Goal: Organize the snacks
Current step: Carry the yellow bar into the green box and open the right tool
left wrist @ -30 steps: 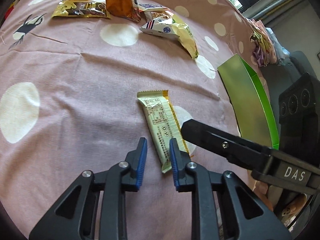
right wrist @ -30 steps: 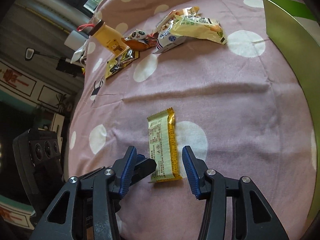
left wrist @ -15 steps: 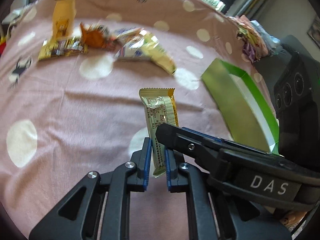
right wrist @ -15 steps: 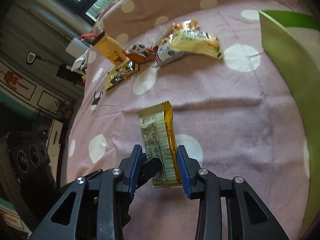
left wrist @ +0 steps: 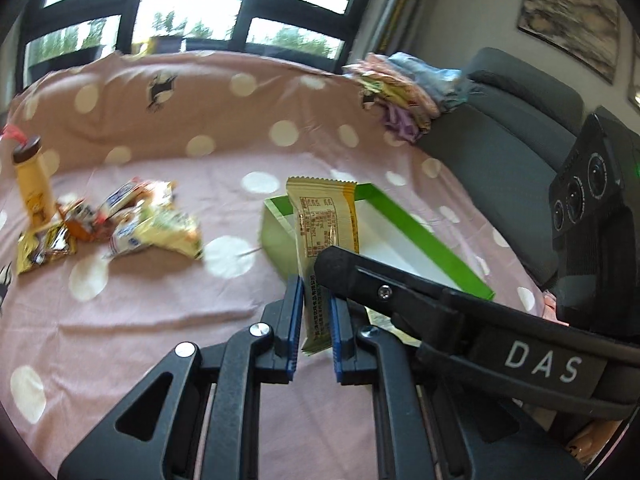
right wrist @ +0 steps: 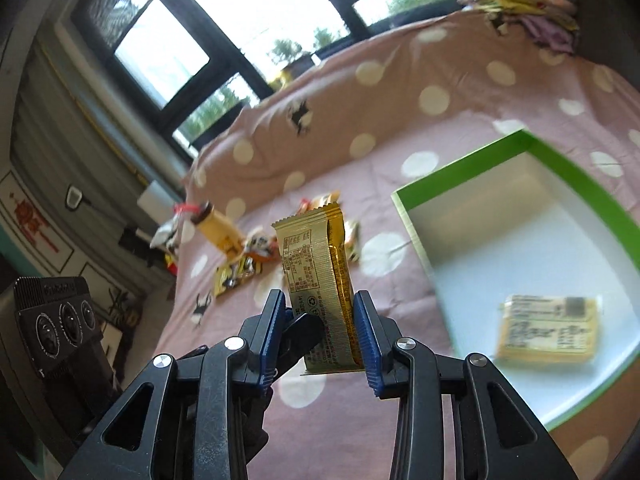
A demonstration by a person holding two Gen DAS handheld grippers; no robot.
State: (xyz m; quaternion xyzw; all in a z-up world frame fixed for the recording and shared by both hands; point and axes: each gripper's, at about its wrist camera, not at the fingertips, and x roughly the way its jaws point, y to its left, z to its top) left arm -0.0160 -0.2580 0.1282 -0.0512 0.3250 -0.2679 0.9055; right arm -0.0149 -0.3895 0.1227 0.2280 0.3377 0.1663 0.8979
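Observation:
A yellow-gold wrapped snack bar (left wrist: 324, 224) (right wrist: 316, 268) stands upright in the air above the pink dotted cloth, gripped at its lower end by both grippers at once. My left gripper (left wrist: 315, 292) is shut on its flat faces. My right gripper (right wrist: 320, 300) is shut across its width, and its black finger (left wrist: 400, 296) crosses in front in the left wrist view. The green box (left wrist: 420, 232) (right wrist: 580, 176) with a white floor lies just beyond and to the right, with one yellow packet (right wrist: 550, 326) inside.
A pile of loose snack packets (left wrist: 120, 220) (right wrist: 248, 256) and a small yellow bottle (left wrist: 34, 184) (right wrist: 216, 228) sit on the cloth to the left. Folded fabrics (left wrist: 404, 92) lie at the far right edge, beside a grey sofa (left wrist: 500, 120). Windows are behind.
Both grippers closed on the bar that lay flat on the cloth and raised it upright. Both views tilted up and swung toward the green box.

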